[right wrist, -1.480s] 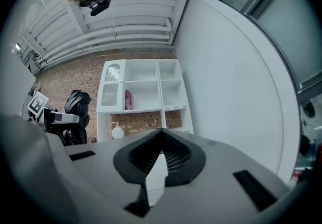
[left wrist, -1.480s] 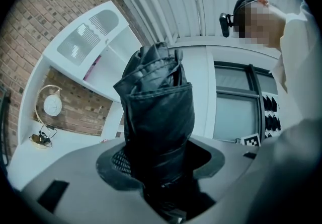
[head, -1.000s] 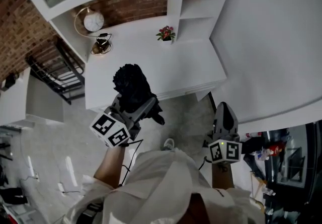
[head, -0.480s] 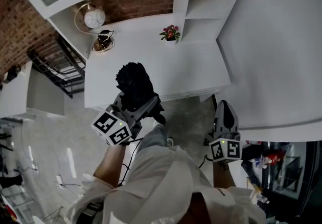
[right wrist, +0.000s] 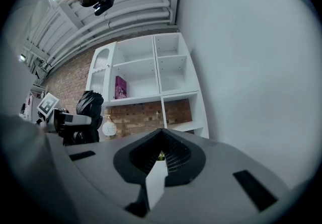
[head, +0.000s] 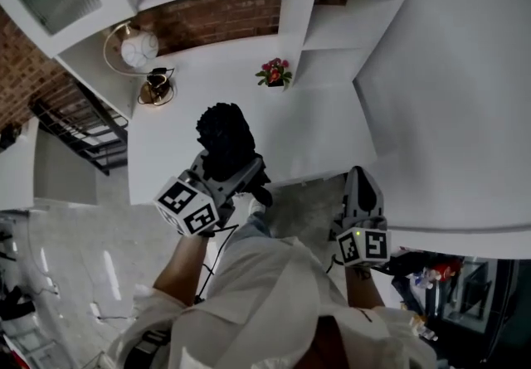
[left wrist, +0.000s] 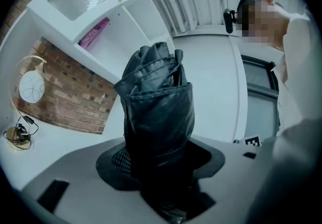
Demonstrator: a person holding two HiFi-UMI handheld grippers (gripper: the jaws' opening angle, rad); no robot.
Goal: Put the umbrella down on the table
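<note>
**Umbrella held over near edge of table, not yet set down**

Handling (judged): the folded black umbrella in a glossy black sleeve (head: pixel 222 133) should be light. Soft cloth outside, stiff shaft and ribs inside, so it gives a little under the pads and then firms up. The sleeve looks slick and could slide. The bundle is round and may roll once laid flat. Best hold is low on the sleeved part, where the folds are packed tight, not the loose crumpled top.

Look: cuffed sleeve edge, with bunched, creased folds sticking out above it (left wrist: pixel 158 102).

Left gripper (head: pixel 230 172): jaws stand wide and clamp the umbrella's lower half. In the head view the umbrella sits at 10 o'clock, close to centre, its top over the near edge of the plain white table (head: pixel 319 123).

Right gripper (head: pixel 362 186): at 4 o'clock, jaws together, nothing held, off the table.

Small pot of red flowers (head: pixel 274 75) sits at the table's 12 o'clock edge, well apart from the umbrella
</note>
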